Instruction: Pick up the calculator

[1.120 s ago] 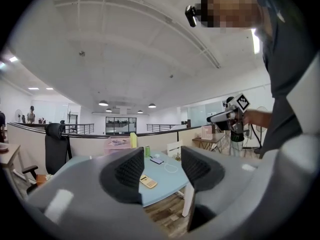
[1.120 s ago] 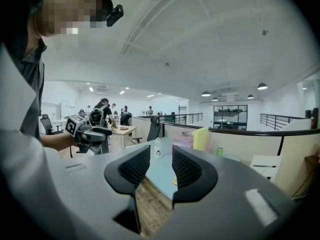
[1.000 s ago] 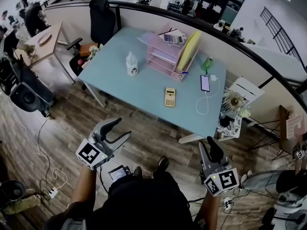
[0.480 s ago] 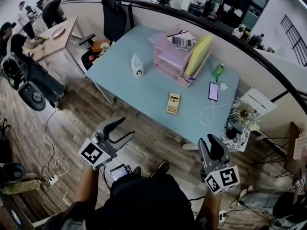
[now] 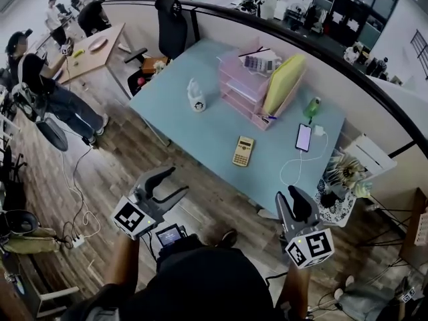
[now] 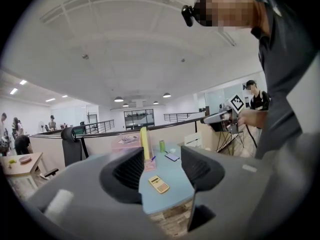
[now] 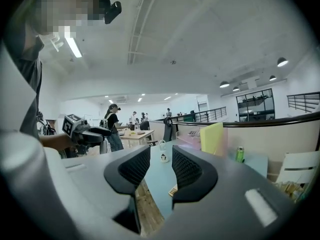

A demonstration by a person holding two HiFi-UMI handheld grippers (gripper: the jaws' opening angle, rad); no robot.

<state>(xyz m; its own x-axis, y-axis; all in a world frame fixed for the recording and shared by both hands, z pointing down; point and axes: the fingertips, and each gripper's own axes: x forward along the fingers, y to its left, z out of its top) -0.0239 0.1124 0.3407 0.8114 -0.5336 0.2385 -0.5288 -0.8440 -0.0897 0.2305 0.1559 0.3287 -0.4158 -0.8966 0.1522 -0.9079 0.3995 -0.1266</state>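
Observation:
A yellow calculator (image 5: 243, 151) lies flat near the front edge of the light blue table (image 5: 200, 129); a second, grey calculator (image 5: 257, 63) rests on top of the pink trays. Both grippers are held over the wooden floor, well short of the table. My left gripper (image 5: 172, 181) is open and empty; in the left gripper view the yellow calculator (image 6: 160, 184) shows far off between its jaws (image 6: 162, 171). My right gripper (image 5: 294, 196) is shut on nothing; in the right gripper view a corner of the calculator (image 7: 173, 190) peeks beside its jaws (image 7: 161, 171).
On the table stand pink stacked trays (image 5: 249, 89), a yellow folder (image 5: 284, 84), a green bottle (image 5: 311, 107), a white bottle (image 5: 196, 99) and a phone (image 5: 303, 138) on a white cable. A black chair (image 5: 172, 25) is behind, a white stand with plants (image 5: 344, 172) at right. People sit far left.
The person has moved closer to the table, so the table and calculator sit lower and nearer in the head view. Both grippers keep their pose, the left open, the right shut.

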